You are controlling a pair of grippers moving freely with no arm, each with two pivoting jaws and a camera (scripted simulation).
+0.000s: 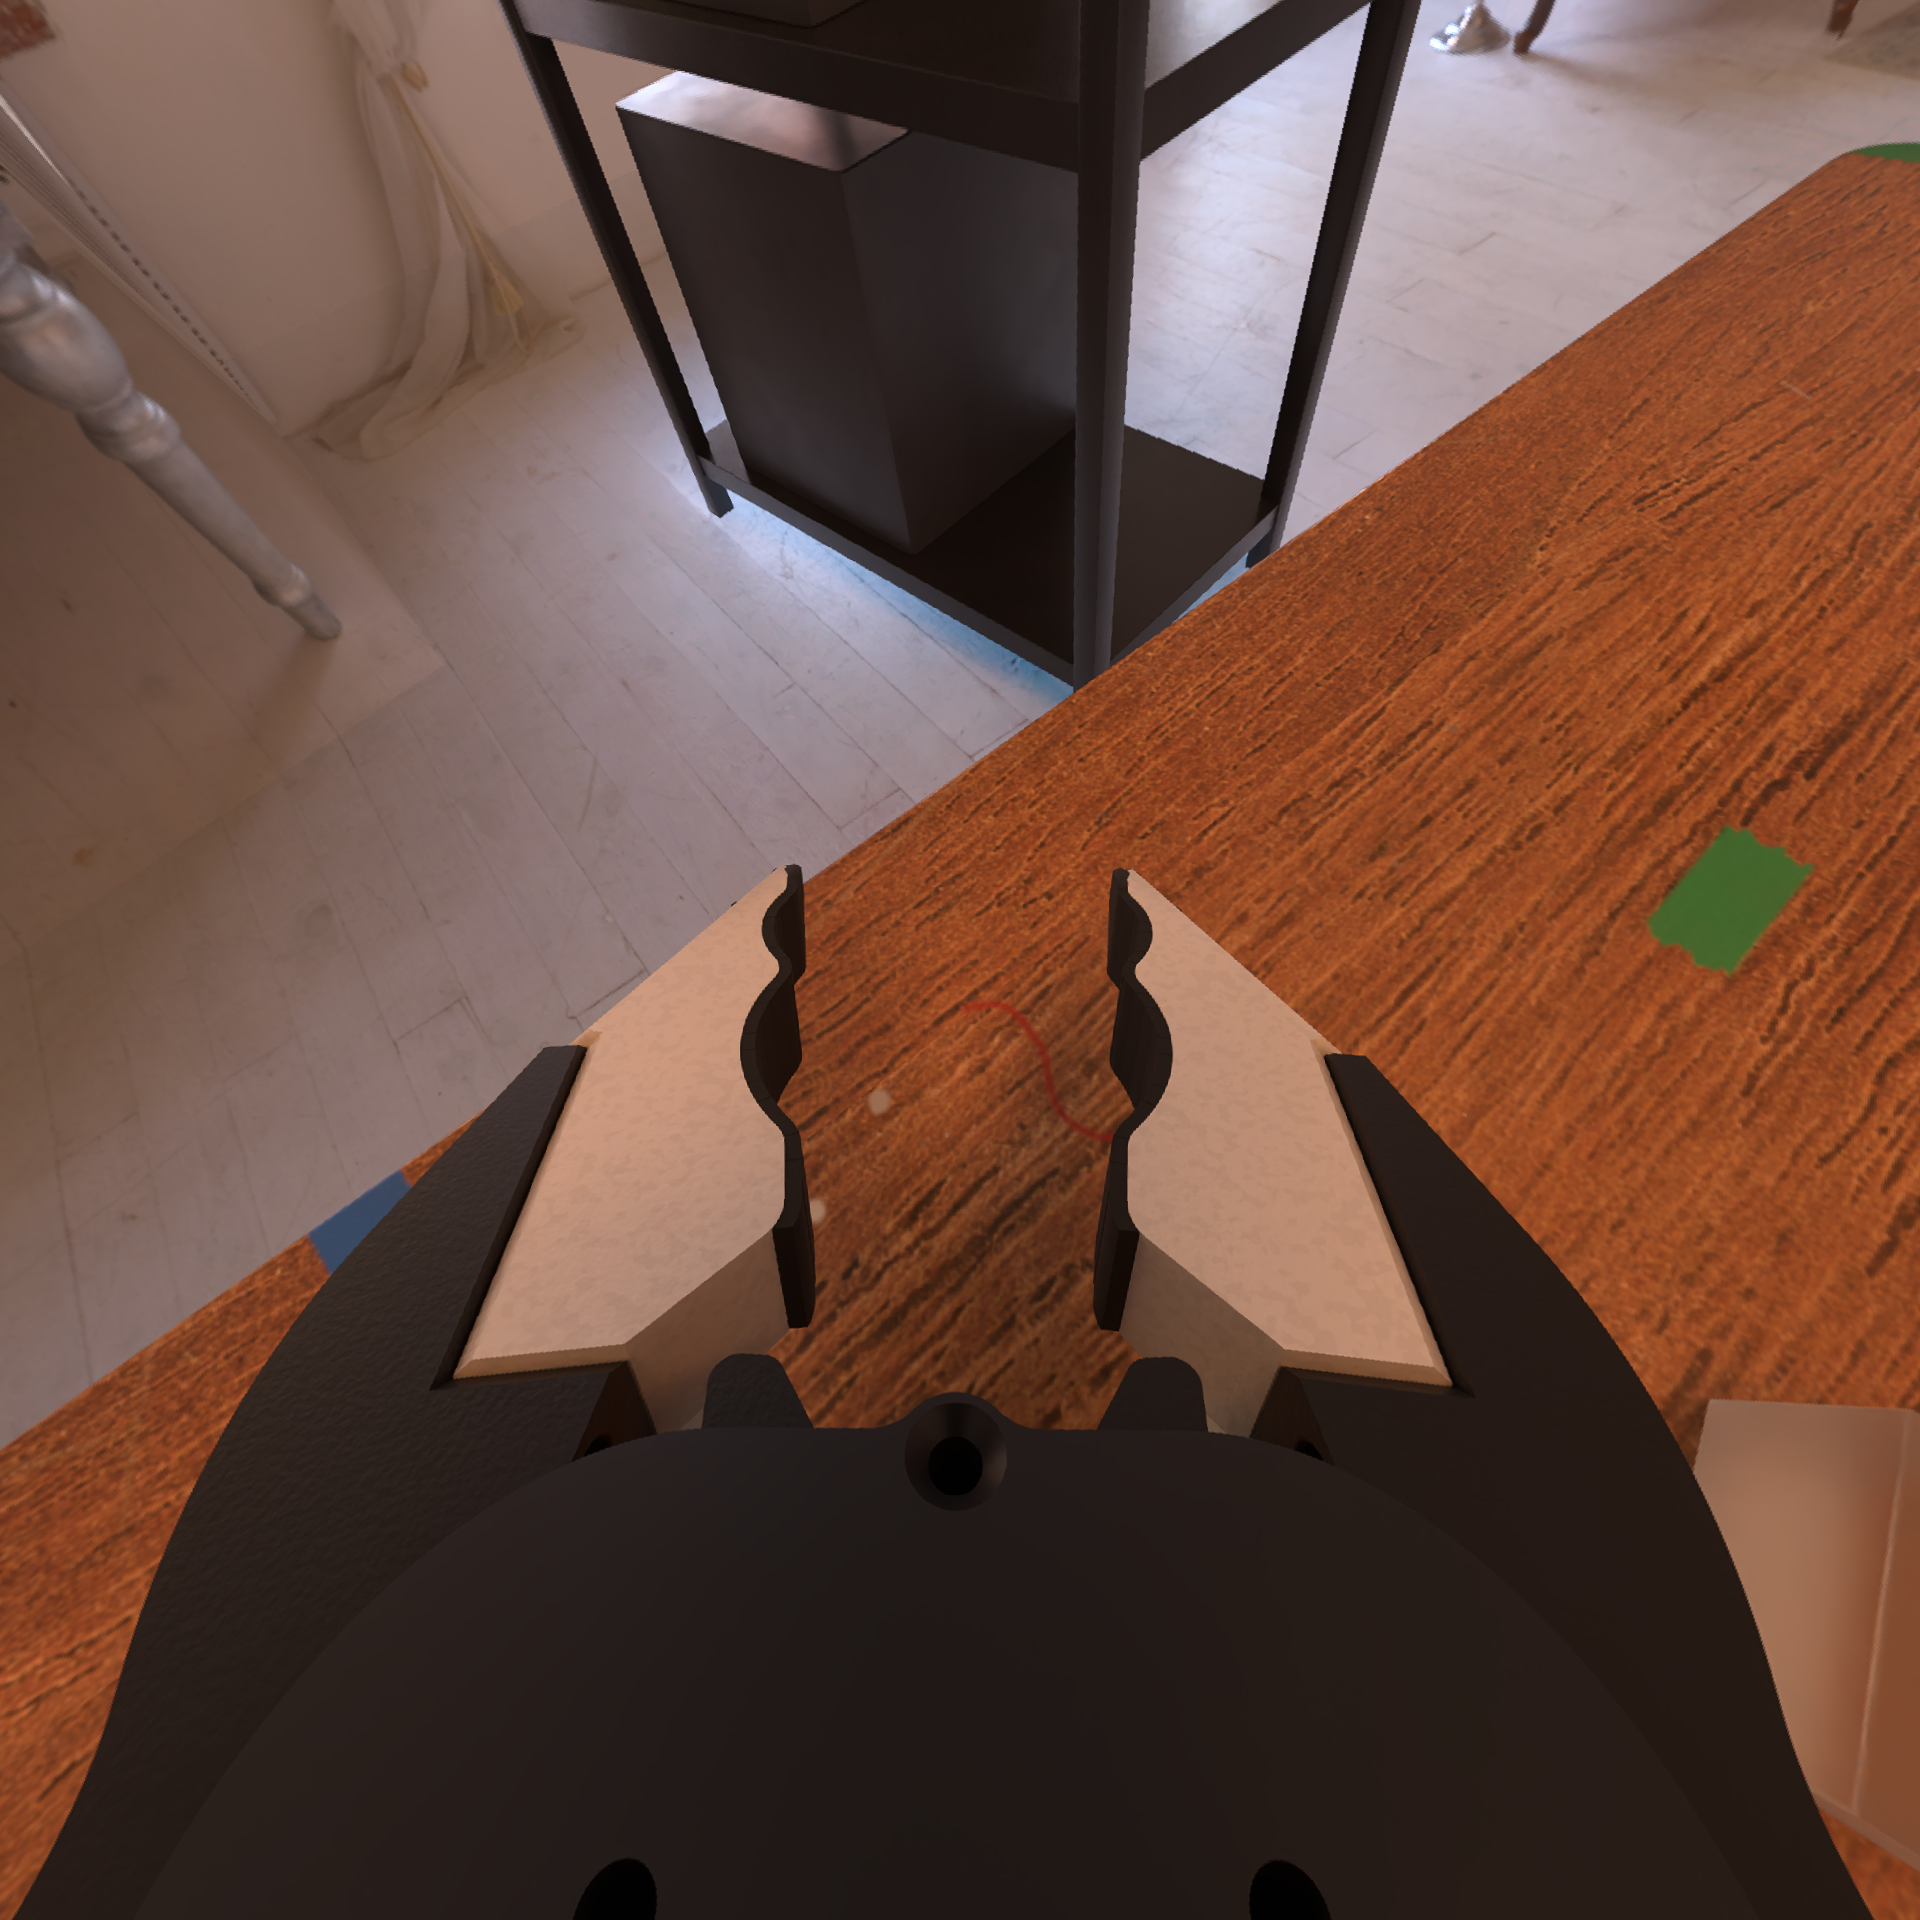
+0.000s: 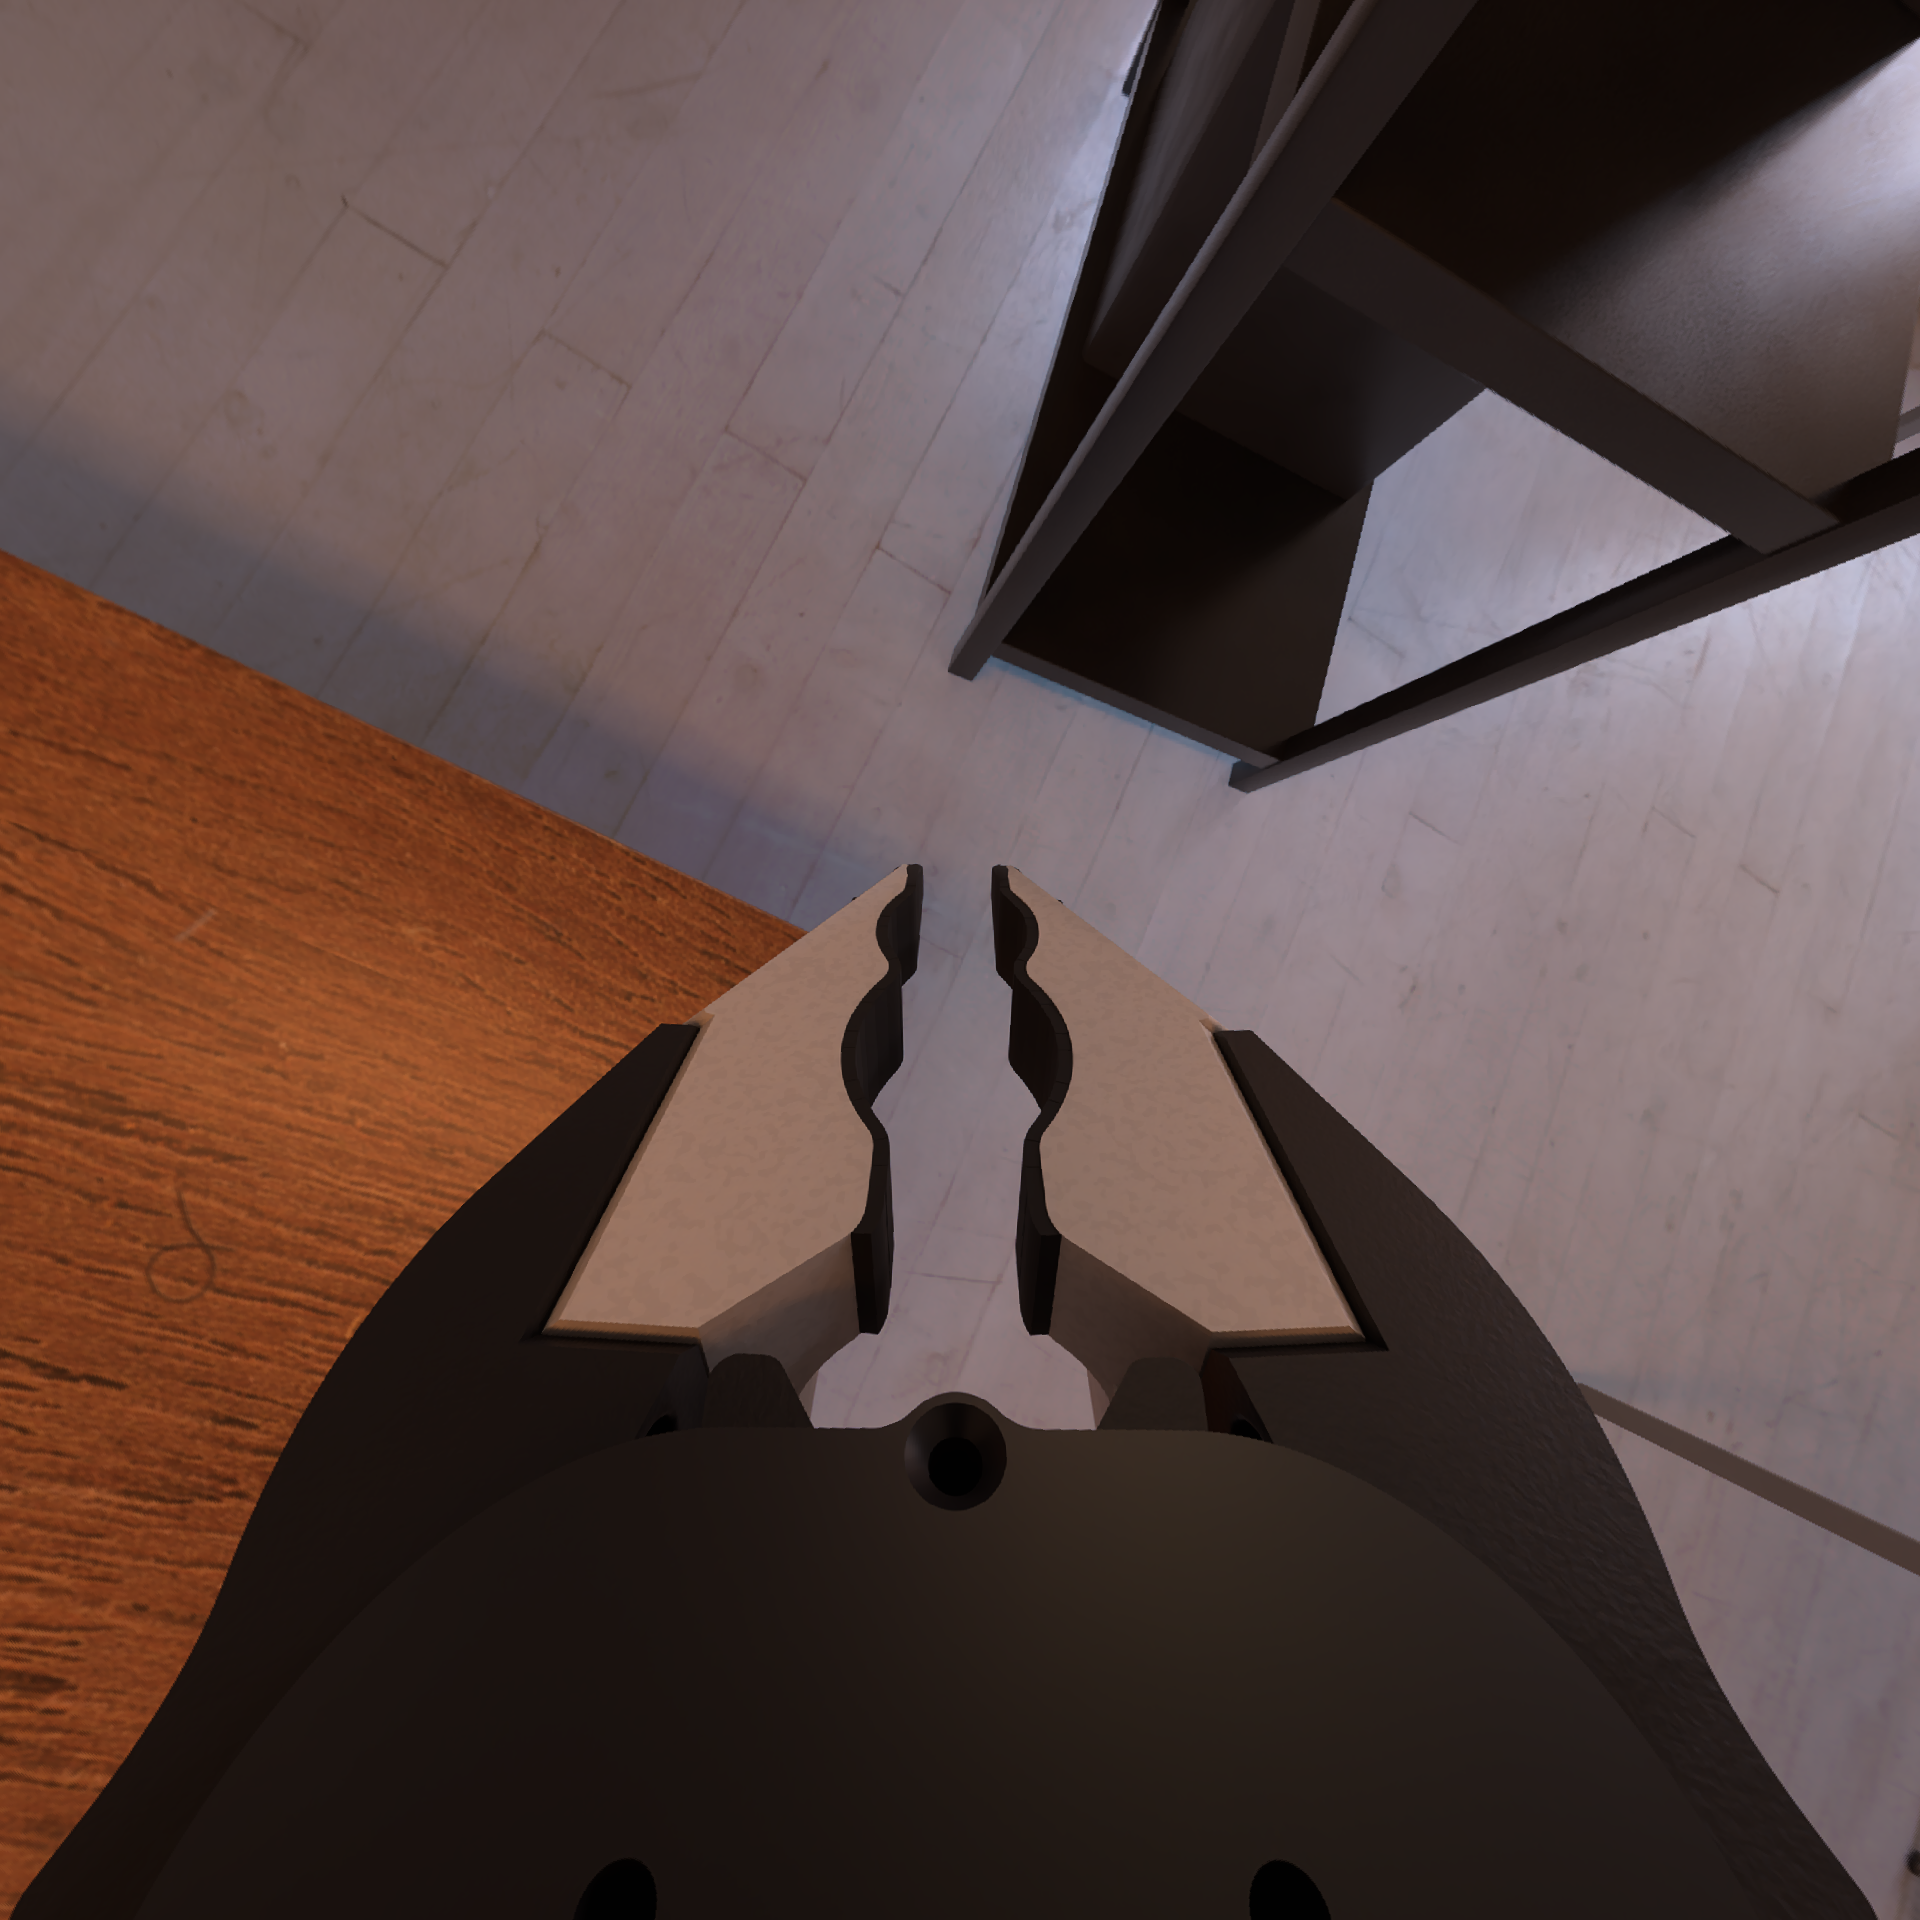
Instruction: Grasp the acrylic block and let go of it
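Above the wooden table, the left gripper hovers with fingers spread wide, nothing between them. At 4 o'clock lies the acrylic block (translucent, cut off by the frame edge). Past the table's edge, the right gripper has fingers narrowly parted, gripping nothing.

The worktop is reddish-brown wood with dark grain streaks, its edge running diagonally just ahead of the left jaws' tips. Between those jaws a thin red curved line lies on the wood, with two small pale specks beside it. Off to the right of the jaws sits a flat green patch with notched ends. A pale, translucent acrylic block rests on the wood at the right, level with the jaws' base. A blue patch marks the edge to the left. In the right wrist view the wood lies left of the jaws.
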